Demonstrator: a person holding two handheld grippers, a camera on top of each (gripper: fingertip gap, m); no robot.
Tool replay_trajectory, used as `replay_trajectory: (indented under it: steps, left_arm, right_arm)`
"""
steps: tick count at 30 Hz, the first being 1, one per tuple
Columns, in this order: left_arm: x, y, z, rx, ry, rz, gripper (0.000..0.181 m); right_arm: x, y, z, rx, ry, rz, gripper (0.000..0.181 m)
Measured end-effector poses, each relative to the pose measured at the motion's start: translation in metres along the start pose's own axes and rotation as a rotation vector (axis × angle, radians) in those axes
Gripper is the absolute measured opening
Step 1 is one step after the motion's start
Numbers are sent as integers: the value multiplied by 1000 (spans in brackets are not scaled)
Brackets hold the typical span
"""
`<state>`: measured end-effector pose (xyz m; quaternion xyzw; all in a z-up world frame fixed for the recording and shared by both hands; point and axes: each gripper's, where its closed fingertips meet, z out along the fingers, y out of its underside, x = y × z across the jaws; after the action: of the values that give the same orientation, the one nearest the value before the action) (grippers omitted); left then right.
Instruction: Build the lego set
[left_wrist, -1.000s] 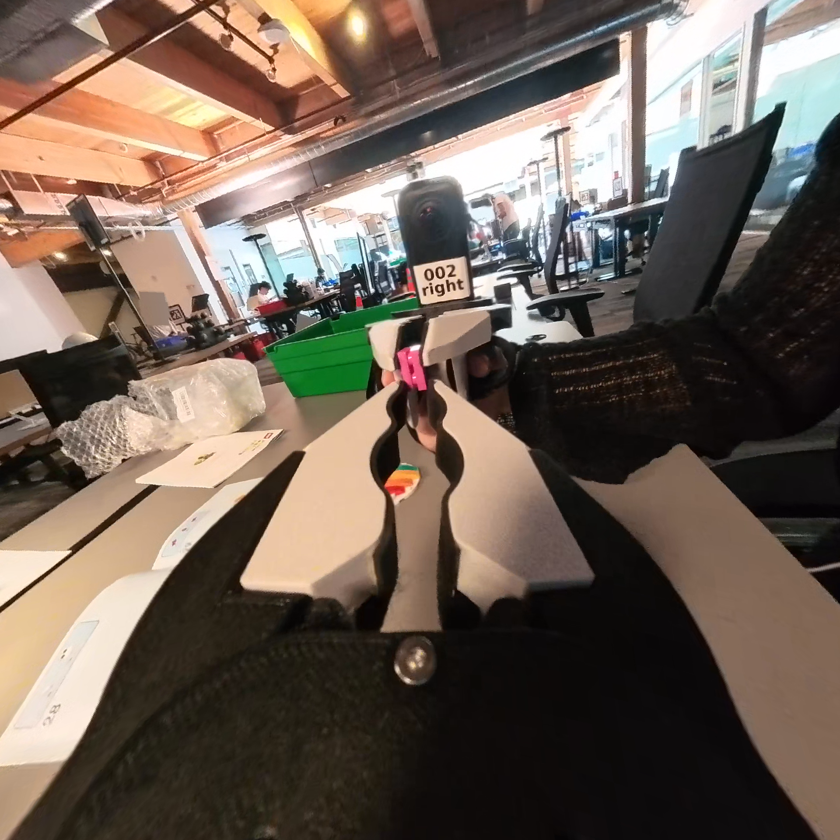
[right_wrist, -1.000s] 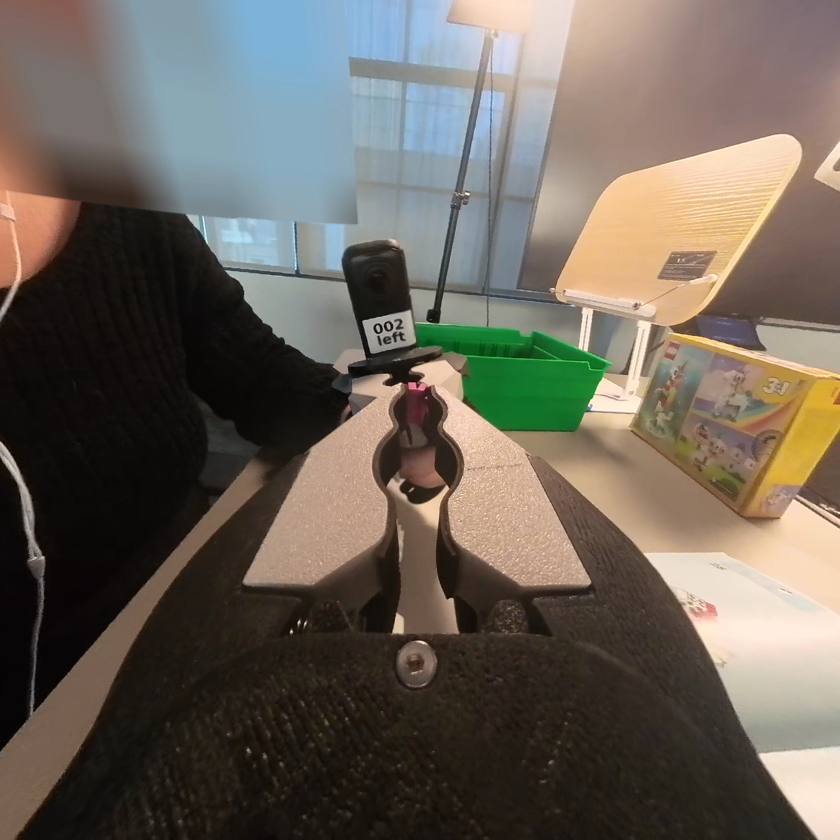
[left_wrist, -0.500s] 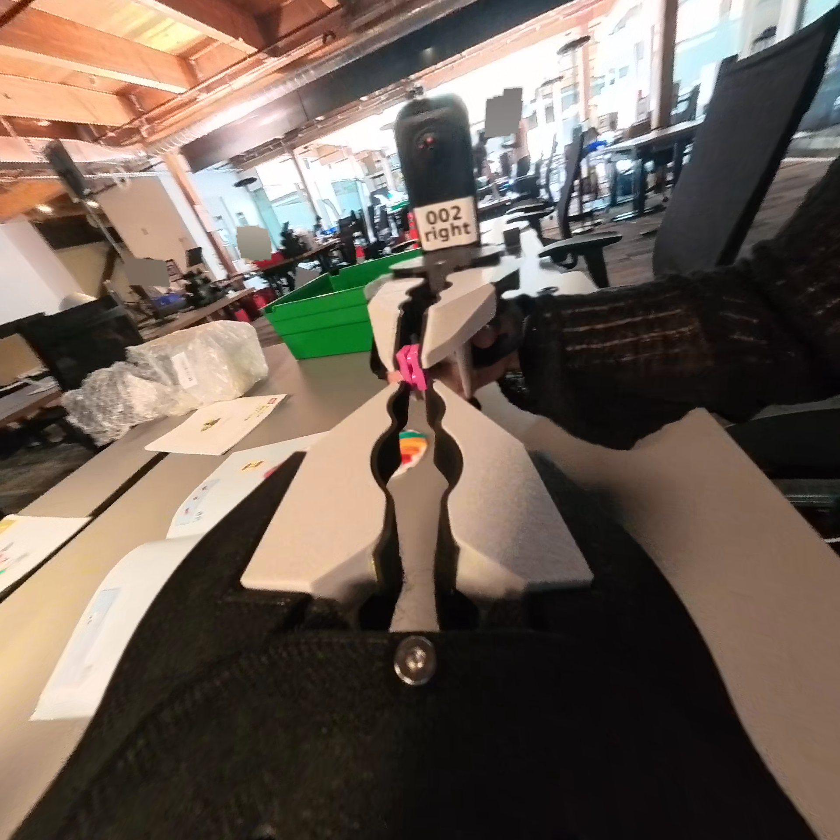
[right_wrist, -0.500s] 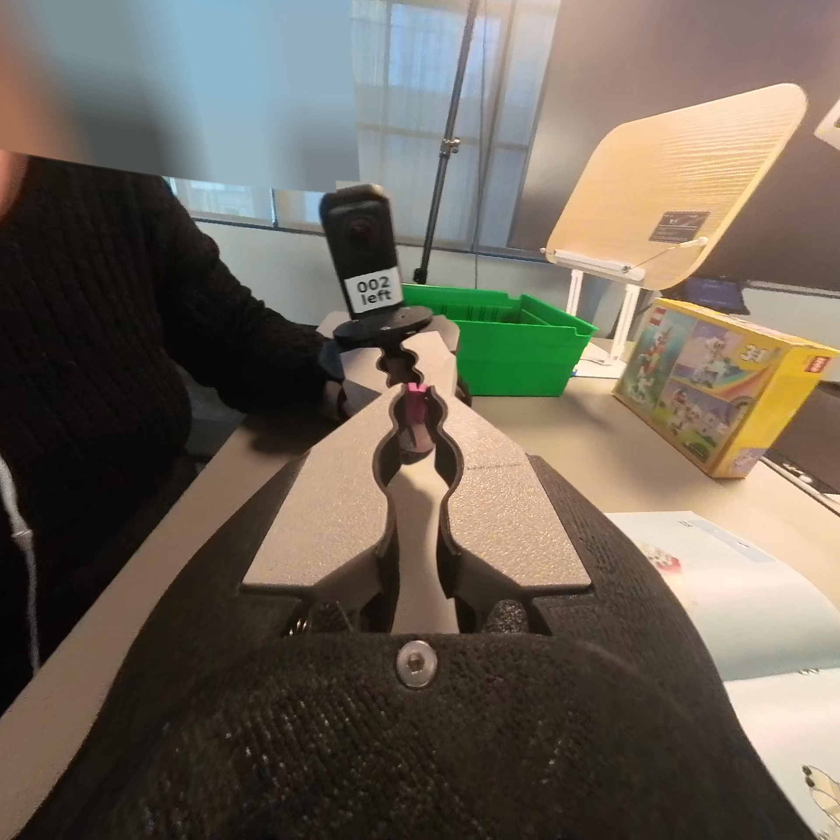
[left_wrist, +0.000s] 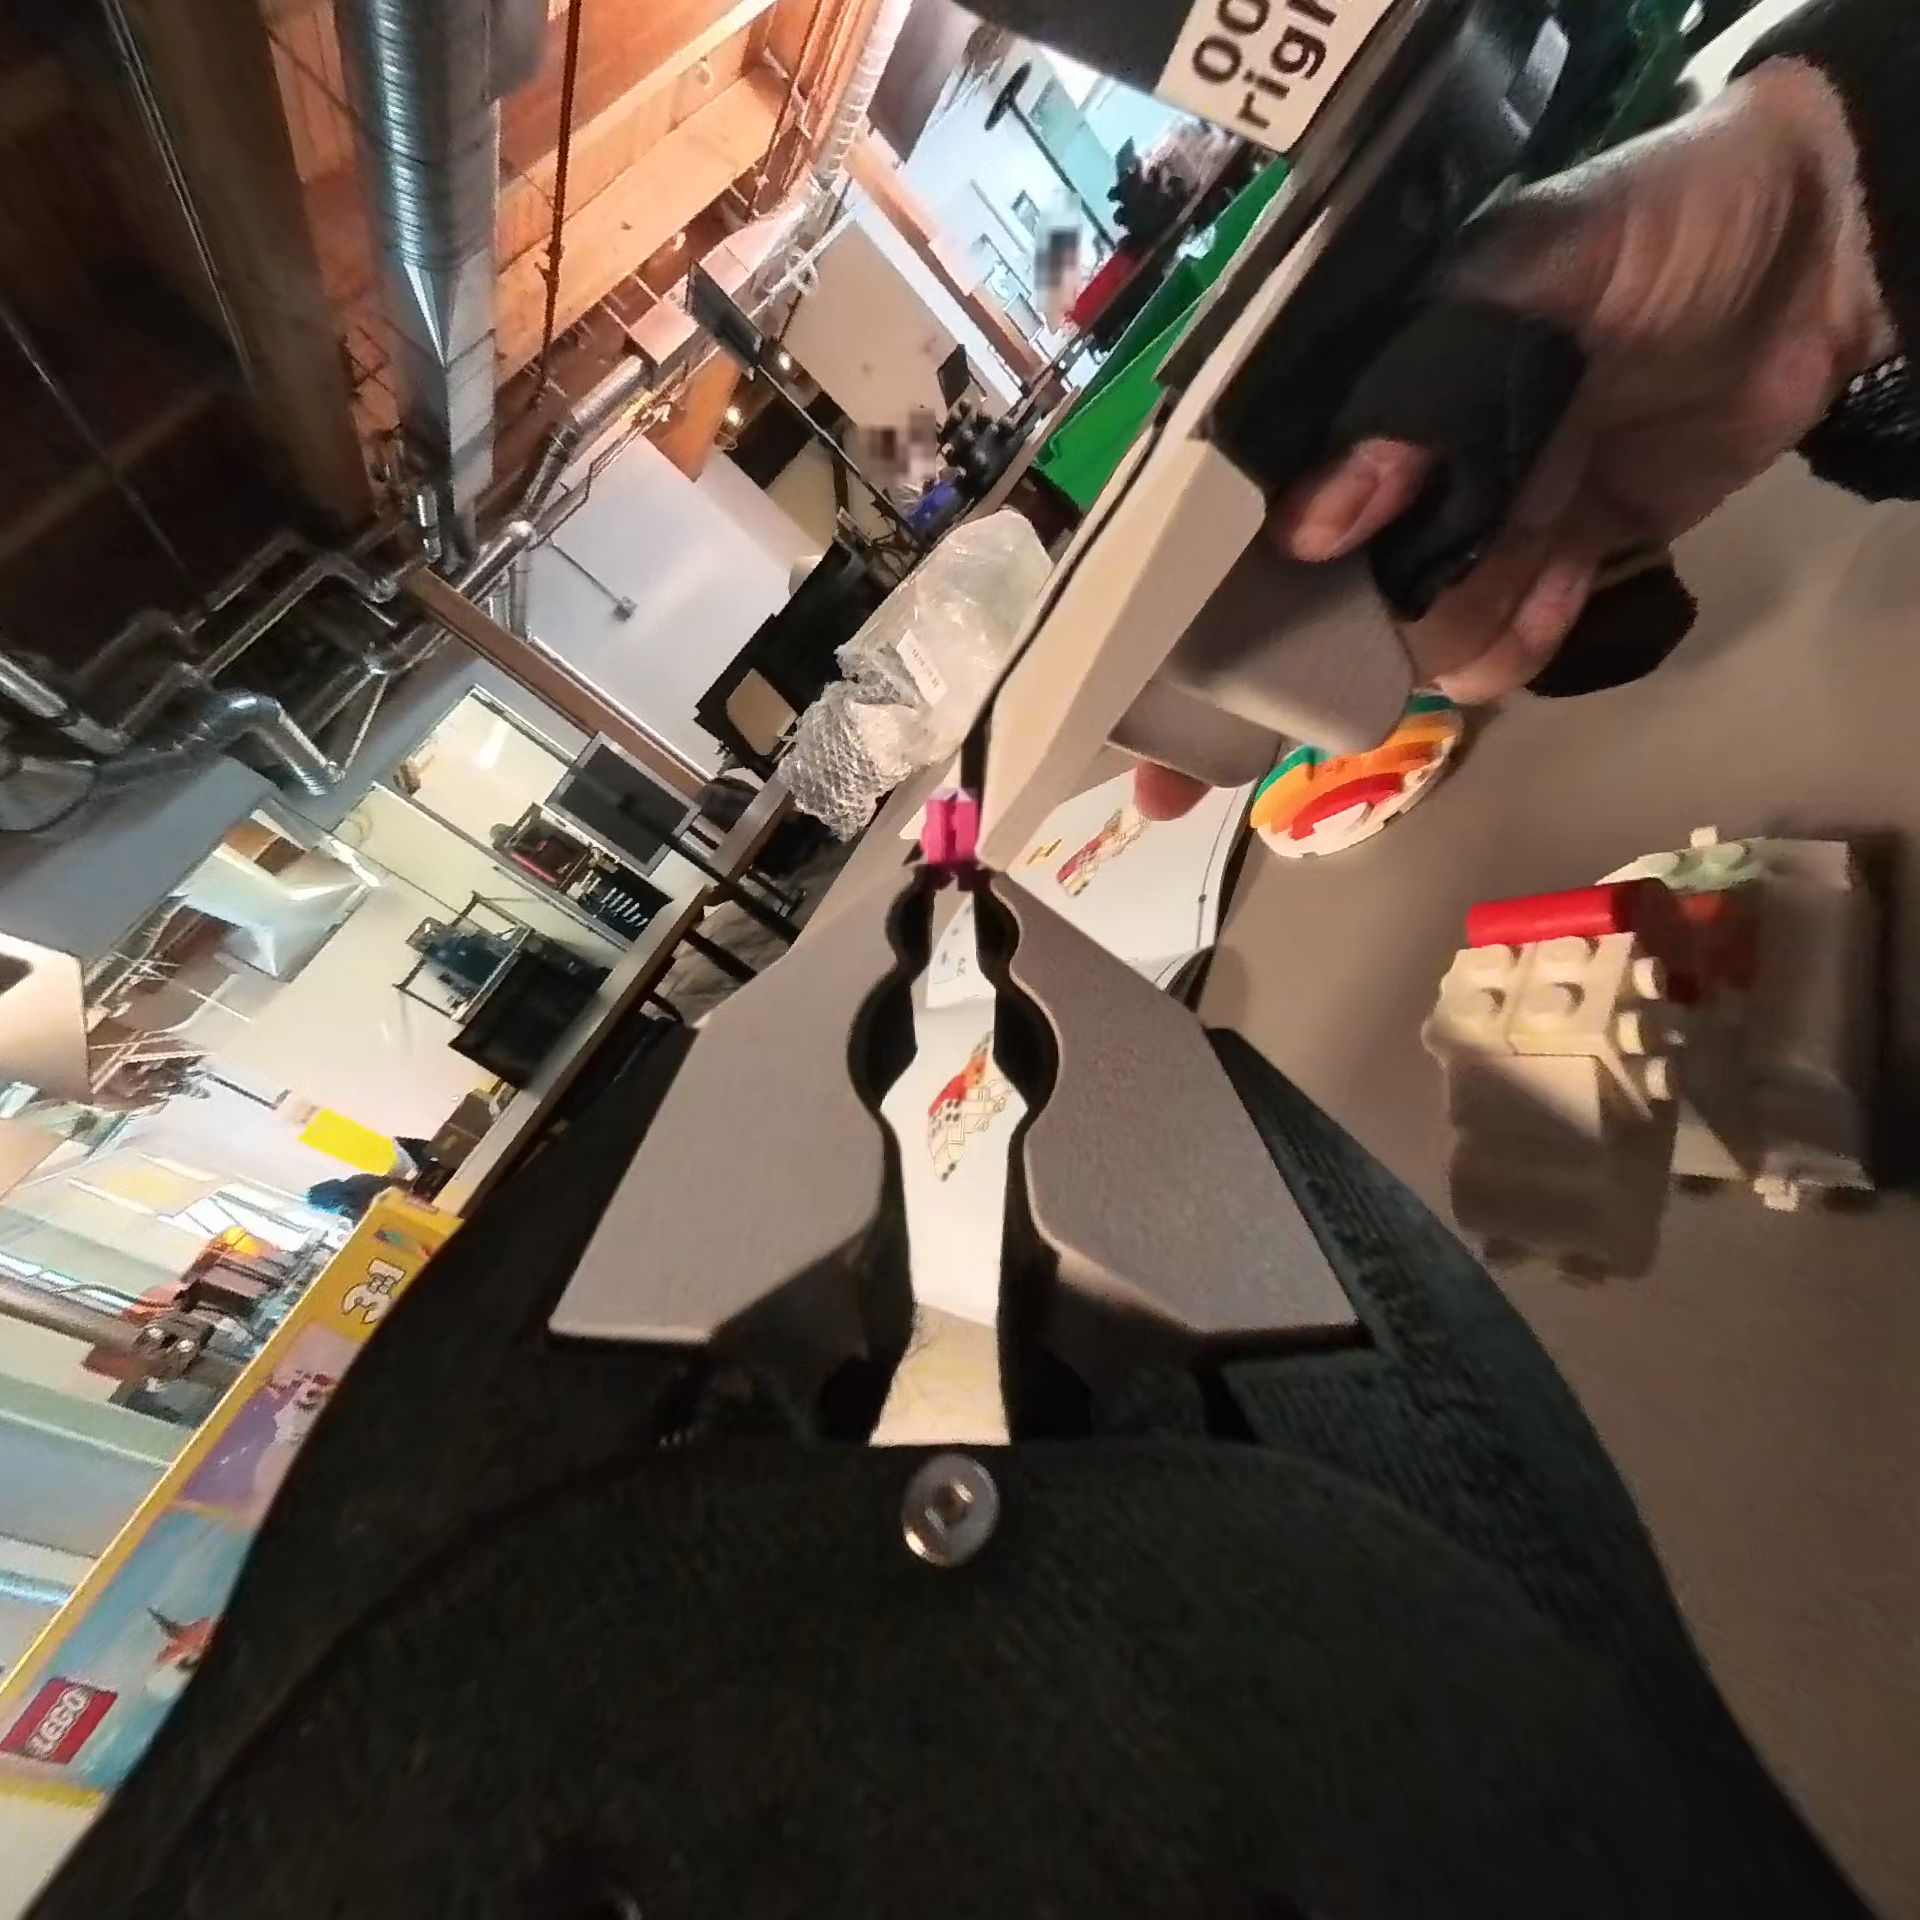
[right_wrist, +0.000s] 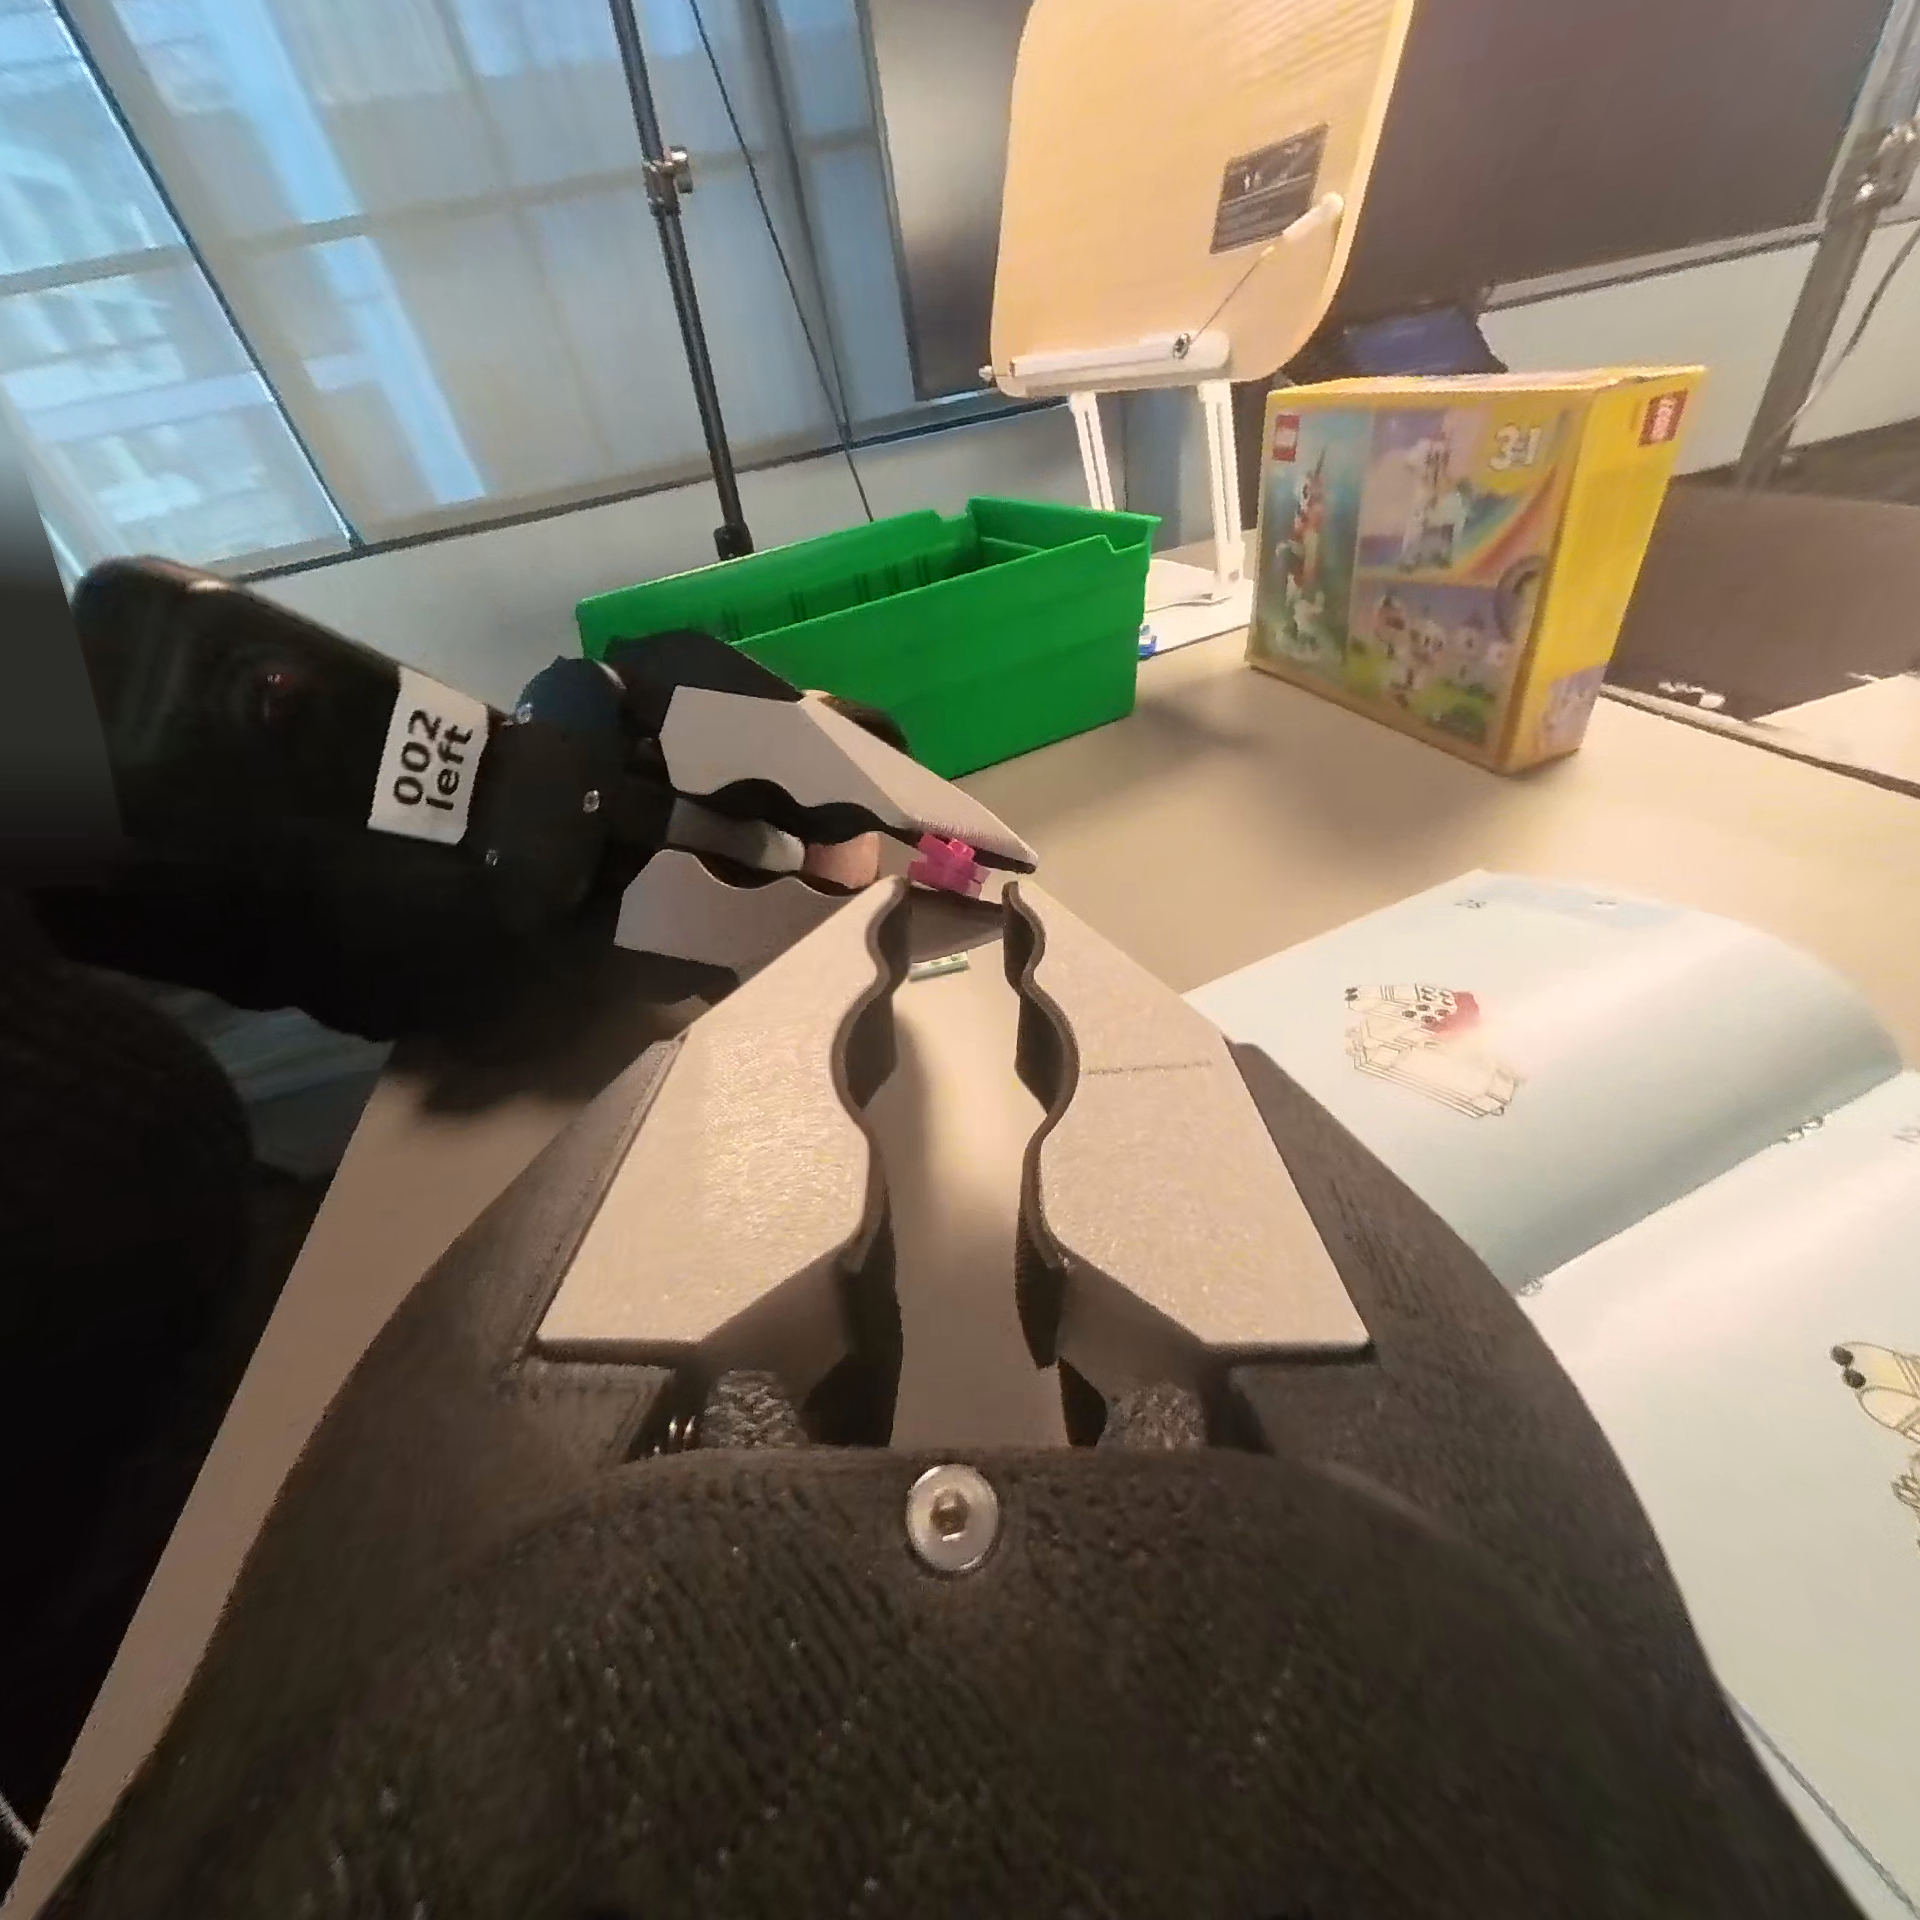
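Nearby on the grey table (right_wrist: 1299, 831) sits the yellow lego box (right_wrist: 1455, 561). Smaller, the left gripper (left_wrist: 948, 878) pinches a pink brick (left_wrist: 951, 829) at its closed tips; the right gripper (right_wrist: 954, 891), fingers slightly parted and empty, points just beside that brick.

The left wrist view is rolled steeply sideways, looking close along its own fingers across the table (left_wrist: 1714, 1455) into the office. The right wrist view sits level, facing the windows and a green bin (right_wrist: 935, 644). Both share the pink brick (left_wrist: 951, 826) (right_wrist: 948, 860).
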<state>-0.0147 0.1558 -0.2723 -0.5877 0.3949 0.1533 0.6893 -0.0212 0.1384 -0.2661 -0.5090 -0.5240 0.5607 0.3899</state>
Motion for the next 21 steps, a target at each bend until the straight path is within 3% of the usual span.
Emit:
replay_trajectory:
  steps: [8,13,16,21]
  left_arm:
    - [-3,5,2,-78,-48,124,7]
    - [-6,11,2,-135,-113,307,6]
    - [-7,11,2,-136,-113,270,5]
    - [-4,11,2,-128,-102,269,5]
  right_arm:
    - [2,4,0,-27,3,31,7]
    - [5,9,3,-42,33,13,5]
    - [9,8,3,-34,48,26,13]
    - [7,5,3,-13,31,32,10]
